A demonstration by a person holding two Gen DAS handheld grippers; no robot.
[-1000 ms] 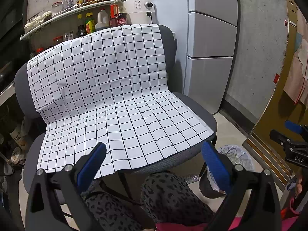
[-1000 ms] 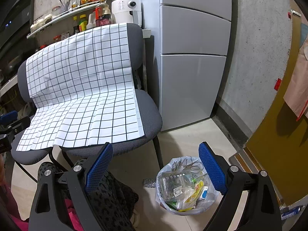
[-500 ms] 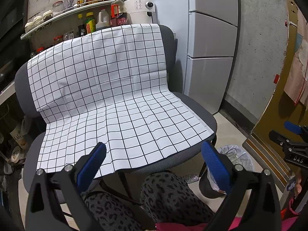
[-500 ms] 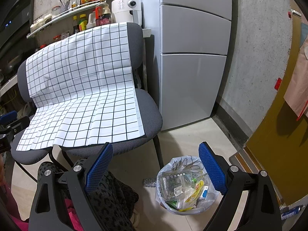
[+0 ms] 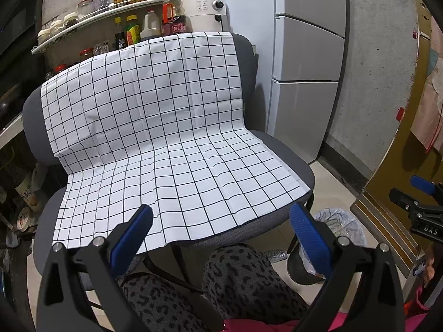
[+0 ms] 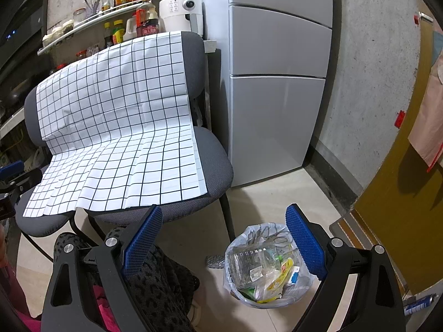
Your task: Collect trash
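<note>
A bin with a clear bag stands on the floor right of the chairs, holding a plastic bottle, wrappers and other trash. In the left wrist view its rim shows behind my right finger. My left gripper is open and empty, held above the front edge of the checked cloth. My right gripper is open and empty, held above and just left of the bin. No loose trash shows on the cloth. A small crumpled silvery scrap lies on the floor left of the bin.
Two grey chairs carry the cloth. A white fridge stands right behind them. A shelf with bottles and a white appliance is at the back. A yellow door is at the right. The person's patterned legs are below the grippers.
</note>
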